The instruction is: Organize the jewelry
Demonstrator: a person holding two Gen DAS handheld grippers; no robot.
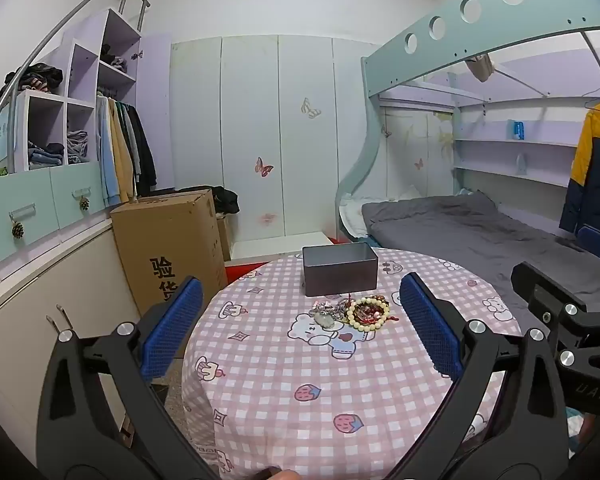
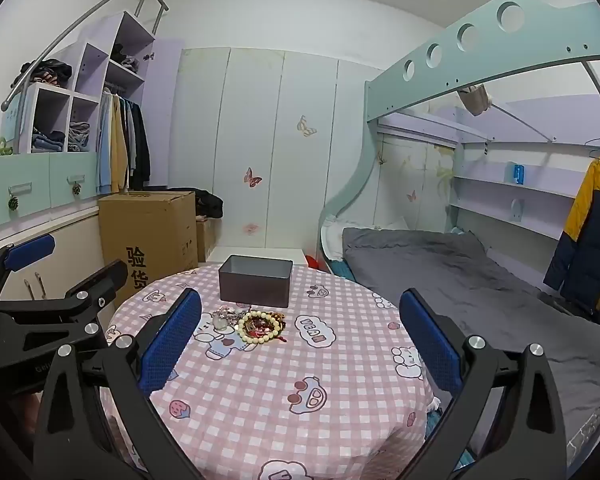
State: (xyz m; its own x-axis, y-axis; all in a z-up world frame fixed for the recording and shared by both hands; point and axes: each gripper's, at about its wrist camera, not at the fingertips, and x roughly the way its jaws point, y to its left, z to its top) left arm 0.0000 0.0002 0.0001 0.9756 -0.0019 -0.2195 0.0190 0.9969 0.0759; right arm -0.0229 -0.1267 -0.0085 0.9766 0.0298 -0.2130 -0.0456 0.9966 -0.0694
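Holding both tools back at the near edge of the round table [image 1: 340, 392], you are at the very start: nothing is lifted yet, so the step in hand is, I judge, to choose the first piece and approach it.

Your left gripper [image 1: 300, 328] has its jaws spread wide and empty, and your right gripper [image 2: 300, 336] is the same, with nothing between its blue pads [image 2: 432, 340].

The jewelry pile [image 1: 350, 312] lies on the pink checked cloth toward the far side of the table, just in front of the grey metal box [image 1: 339, 269]. I cannot tell whether the pile touches the box wall. On the right of the pile is a bracelet of cream beads [image 2: 260, 326], lying flat as a ring, with some red and dark pieces inside it. On the left is a silver, tangled group [image 1: 326, 314] with a pale stone; which chains belong together is too small to see.

The box is open on top, and what is visible of its inside looks empty.

For the next move, I would advise that you bring one gripper forward and down over the cream bracelet, because it is the clearest piece and lies apart enough on its right side. You should pinch only one side of the ring, so the pads do not catch the red pieces inside. Then it must go up over the near wall of the box, not against it.
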